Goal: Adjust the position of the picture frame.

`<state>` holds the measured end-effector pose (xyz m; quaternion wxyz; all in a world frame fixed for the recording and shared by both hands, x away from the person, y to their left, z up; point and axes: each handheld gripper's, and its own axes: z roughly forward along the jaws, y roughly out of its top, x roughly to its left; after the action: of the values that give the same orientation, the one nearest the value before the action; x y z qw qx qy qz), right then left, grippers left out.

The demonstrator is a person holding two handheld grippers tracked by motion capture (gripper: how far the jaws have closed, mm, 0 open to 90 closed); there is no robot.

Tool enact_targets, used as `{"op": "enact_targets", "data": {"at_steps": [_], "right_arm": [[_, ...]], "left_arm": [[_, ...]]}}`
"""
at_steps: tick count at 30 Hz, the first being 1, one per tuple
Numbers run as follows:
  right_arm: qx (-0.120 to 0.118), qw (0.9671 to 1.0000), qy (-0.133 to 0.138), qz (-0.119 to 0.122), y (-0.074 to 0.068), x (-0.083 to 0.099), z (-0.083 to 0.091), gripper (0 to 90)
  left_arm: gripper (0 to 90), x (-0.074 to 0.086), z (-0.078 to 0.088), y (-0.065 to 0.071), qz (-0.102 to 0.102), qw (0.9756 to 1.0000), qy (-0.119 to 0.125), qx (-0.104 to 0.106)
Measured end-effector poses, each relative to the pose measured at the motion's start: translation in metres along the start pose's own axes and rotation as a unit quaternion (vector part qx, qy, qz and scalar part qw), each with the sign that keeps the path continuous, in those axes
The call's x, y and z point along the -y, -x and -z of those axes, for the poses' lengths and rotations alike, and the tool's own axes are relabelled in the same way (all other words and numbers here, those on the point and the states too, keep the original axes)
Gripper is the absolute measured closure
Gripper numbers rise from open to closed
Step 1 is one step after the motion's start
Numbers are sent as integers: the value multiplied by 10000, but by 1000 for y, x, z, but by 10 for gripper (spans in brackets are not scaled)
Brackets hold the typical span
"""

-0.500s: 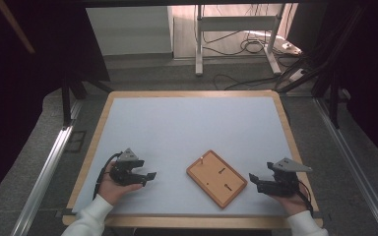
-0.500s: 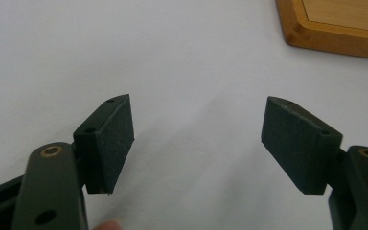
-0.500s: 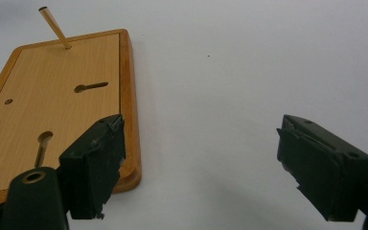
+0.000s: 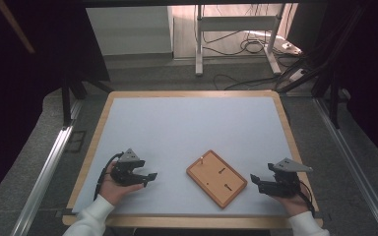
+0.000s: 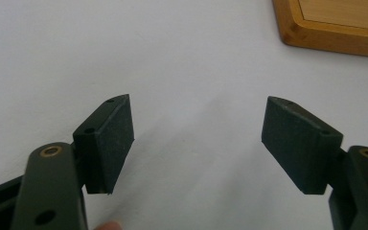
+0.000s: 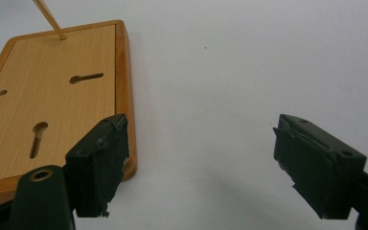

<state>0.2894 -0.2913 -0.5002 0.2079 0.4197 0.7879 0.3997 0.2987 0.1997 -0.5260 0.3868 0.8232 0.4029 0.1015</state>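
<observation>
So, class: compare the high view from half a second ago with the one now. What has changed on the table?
Nothing visibly changed. The left gripper and the right gripper rest open and empty on the white table, either side of the wooden board, which lies where it lay.

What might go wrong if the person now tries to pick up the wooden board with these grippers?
1. The wooden board lies flat on the table, so the jaws may slide over its rim instead of gripping it.
2. A thin stick stands at one corner of the board; a gripper passing there might bend or break it.
3. The right gripper is open very near the board's edge, while the left gripper is farther away, so a push from the right alone might turn the board.
</observation>
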Motion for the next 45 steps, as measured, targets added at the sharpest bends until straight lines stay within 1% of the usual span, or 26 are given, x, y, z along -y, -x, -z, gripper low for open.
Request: {"op": "enact_targets", "data": {"at_steps": [3, 6, 8, 10, 12, 16, 17, 19, 22, 25, 29, 35, 40, 45], "right_arm": [[22, 10000, 32, -11, -1, 0, 2, 203], [46, 10000, 51, 9, -2, 0, 2, 203], [49, 10000, 44, 4, -1, 0, 1, 203], [59, 10000, 30, -16, 0, 1, 0, 203], [73, 10000, 25, -20, 0, 1, -1, 203], [88, 9999, 47, -8, -1, 1, 0, 201], [94, 9999, 44, -5, -2, 1, 0, 200], [91, 10000, 38, 8, -2, 2, -1, 198], [127, 9999, 45, 5, -3, 2, -1, 193], [130, 9999, 52, -15, -3, 2, -1, 193], [133, 9999, 44, -11, -2, 2, -2, 193], [122, 9999, 50, -9, -1, 2, -1, 193], [141, 9999, 52, 1, -2, 2, -1, 193], [137, 9999, 30, -4, -2, 3, -2, 193]], "left_arm": [[262, -2, 3, 3, -3, 10000, 58, 1], [262, -5, 3, 4, -12, 10000, 79, 28], [266, -7, 2, 4, -53, 9999, 84, 30], [280, -8, 2, 5, -56, 9999, 79, 27], [285, -11, 4, 7, -129, 9998, 118, 22], [292, -15, 7, 11, -179, 9997, 168, 43], [292, -18, 7, 14, -183, 9996, 180, 66], [293, -22, 7, 17, -254, 9995, 181, 101], [295, -27, 6, 23, -342, 9990, 258, 128], [298, -30, 6, 27, -369, 9987, 287, 182], [299, -38, 3, 35, -446, 9982, 279, 290], [299, -49, -6, 44, -481, 9978, 293, 338], [298, -55, -14, 50, -510, 9975, 268, 399], [299, -61, -20, 52, -522, 9974, 263, 430]]}}
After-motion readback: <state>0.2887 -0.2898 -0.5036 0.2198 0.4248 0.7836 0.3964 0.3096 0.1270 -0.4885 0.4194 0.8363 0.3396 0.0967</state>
